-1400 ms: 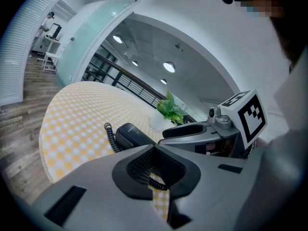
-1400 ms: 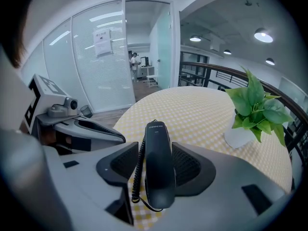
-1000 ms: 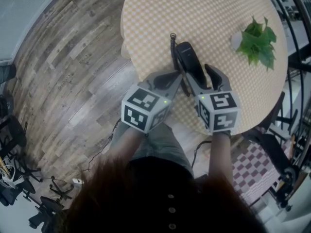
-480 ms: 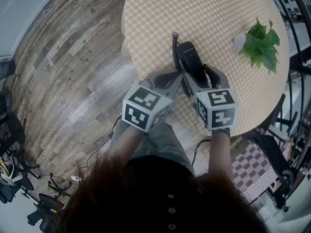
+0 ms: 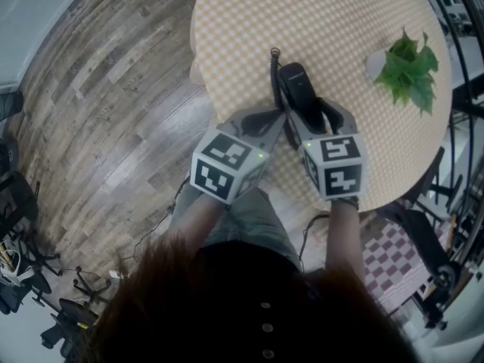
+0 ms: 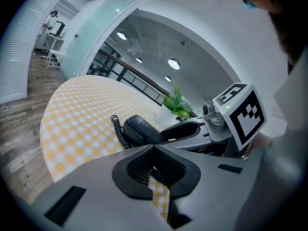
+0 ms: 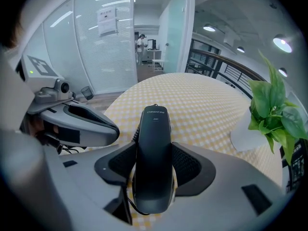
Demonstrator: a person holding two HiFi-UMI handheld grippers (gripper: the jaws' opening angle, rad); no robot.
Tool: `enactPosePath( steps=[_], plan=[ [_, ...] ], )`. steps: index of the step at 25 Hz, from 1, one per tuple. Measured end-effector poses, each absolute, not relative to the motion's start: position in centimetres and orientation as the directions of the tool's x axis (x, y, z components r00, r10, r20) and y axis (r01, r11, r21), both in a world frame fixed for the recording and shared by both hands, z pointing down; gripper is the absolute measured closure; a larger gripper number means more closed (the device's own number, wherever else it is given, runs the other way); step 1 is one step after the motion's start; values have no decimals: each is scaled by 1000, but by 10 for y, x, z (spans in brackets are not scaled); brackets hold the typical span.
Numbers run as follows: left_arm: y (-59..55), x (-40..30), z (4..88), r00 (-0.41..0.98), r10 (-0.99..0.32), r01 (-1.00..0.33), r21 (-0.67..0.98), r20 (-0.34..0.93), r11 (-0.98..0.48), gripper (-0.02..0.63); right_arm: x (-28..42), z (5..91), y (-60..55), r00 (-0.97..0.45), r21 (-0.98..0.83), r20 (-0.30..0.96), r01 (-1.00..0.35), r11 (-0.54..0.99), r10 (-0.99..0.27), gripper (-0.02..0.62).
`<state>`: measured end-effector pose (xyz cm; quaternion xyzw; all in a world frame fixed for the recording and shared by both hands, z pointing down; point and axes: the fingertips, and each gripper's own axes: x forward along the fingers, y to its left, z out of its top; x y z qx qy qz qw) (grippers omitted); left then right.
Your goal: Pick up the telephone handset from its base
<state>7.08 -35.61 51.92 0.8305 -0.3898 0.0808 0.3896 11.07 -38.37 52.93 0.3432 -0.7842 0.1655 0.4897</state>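
Note:
The black telephone handset (image 5: 296, 88) lies on the round table with its yellow checked cloth (image 5: 325, 17), near the front edge. Its coiled cord (image 5: 274, 65) runs off the far end. My right gripper (image 5: 308, 112) is shut on the handset's near half; in the right gripper view the pads (image 7: 187, 165) press both sides of the handset (image 7: 154, 129). The left gripper (image 5: 280, 118) sits just left of the handset, shut with nothing in it. In the left gripper view only cloth shows behind its tips (image 6: 154, 147). No base can be seen under the handset.
A green plant in a white pot (image 5: 407, 65) stands on the table's right side. Wooden floor (image 5: 113, 89) lies to the left. A dark chair base and a checked mat (image 5: 397, 255) sit below right of the table. Office chairs (image 5: 23, 278) stand at the lower left.
The right gripper's jaws, spread wide beside the handset a second ago, have slid forward and shut on it. The left gripper has hardly moved.

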Motion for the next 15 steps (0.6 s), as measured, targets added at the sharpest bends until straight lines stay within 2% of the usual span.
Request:
enactPosePath(
  steps=[15],
  plan=[
    [-357,69,517,683,-581,-713,578,442,-398,600,113,522,-384,-270,104,872,-714,693,-409,365]
  ],
)
